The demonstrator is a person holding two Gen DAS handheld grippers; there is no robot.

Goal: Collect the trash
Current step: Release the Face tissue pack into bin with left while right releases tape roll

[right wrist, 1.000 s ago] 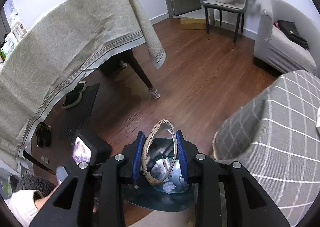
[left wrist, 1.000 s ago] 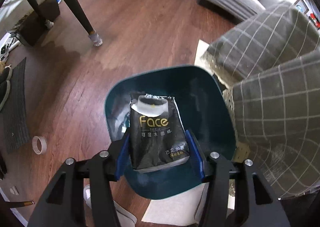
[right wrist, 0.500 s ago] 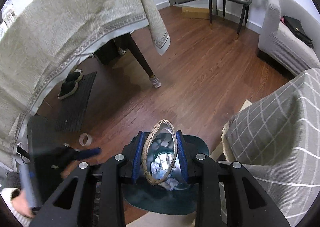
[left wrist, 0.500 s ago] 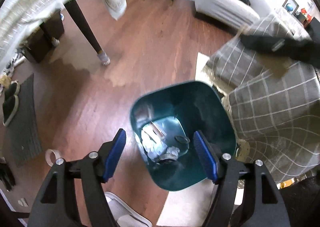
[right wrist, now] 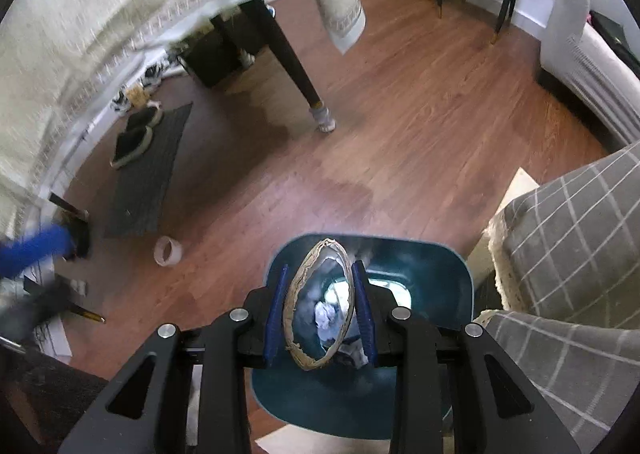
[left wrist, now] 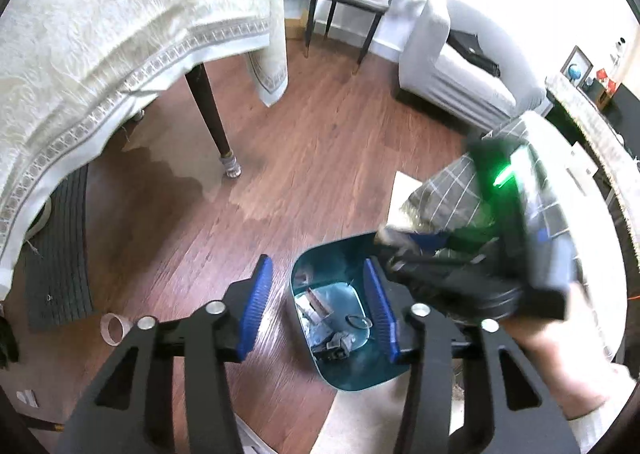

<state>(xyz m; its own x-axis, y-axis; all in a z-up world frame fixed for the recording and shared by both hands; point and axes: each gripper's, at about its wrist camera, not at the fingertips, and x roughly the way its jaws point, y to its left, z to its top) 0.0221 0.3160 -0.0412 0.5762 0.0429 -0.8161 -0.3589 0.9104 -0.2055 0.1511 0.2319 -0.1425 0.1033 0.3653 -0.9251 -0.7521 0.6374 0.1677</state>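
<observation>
The teal bin [right wrist: 436,266] stands on the wood floor against the checked sofa [right wrist: 572,222], bare boards open on its far side up to the table leg [right wrist: 296,66]. The right tool [right wrist: 319,312] clamps a cardboard ring [right wrist: 292,294] above the bin. The left tool [left wrist: 318,312], empty over the bin, has just been closing.
</observation>
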